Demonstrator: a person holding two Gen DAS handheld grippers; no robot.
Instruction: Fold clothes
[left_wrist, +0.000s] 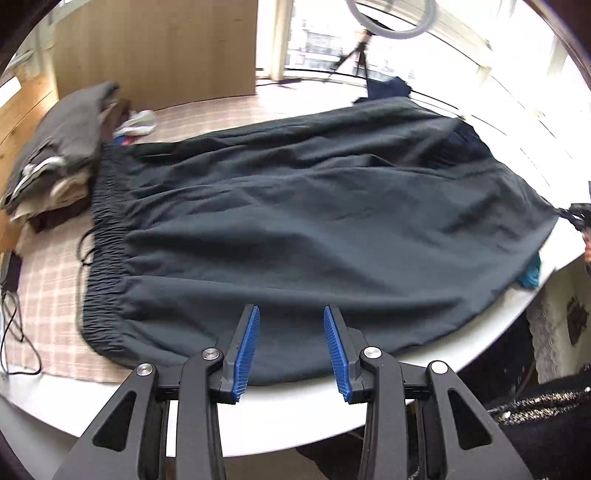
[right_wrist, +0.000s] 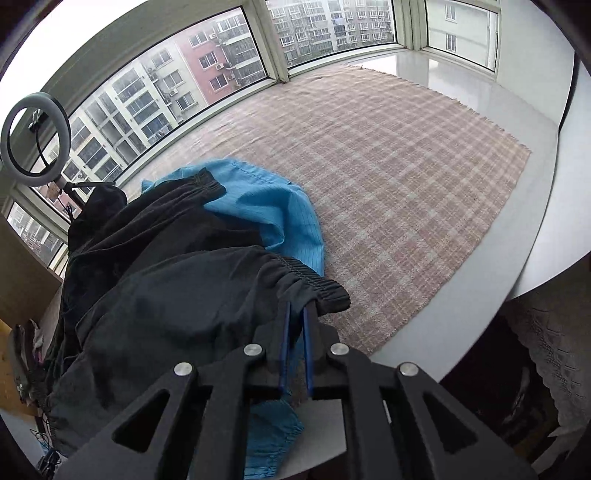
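Trousers (left_wrist: 314, 221) lie spread just beyond the open left claw (left_wrist: 291, 314).

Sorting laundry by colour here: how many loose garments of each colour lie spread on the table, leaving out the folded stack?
Dark grey-black: 1, the trousers
Blue: 1, the blue garment partly under them
Total: 2

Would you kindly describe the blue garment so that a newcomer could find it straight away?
Start at the checked cloth covering the table. On its window side lies a heap of dark clothes; the blue garment pokes out from under the dark trousers. It is the only bright blue fabric there, with fine stripes.
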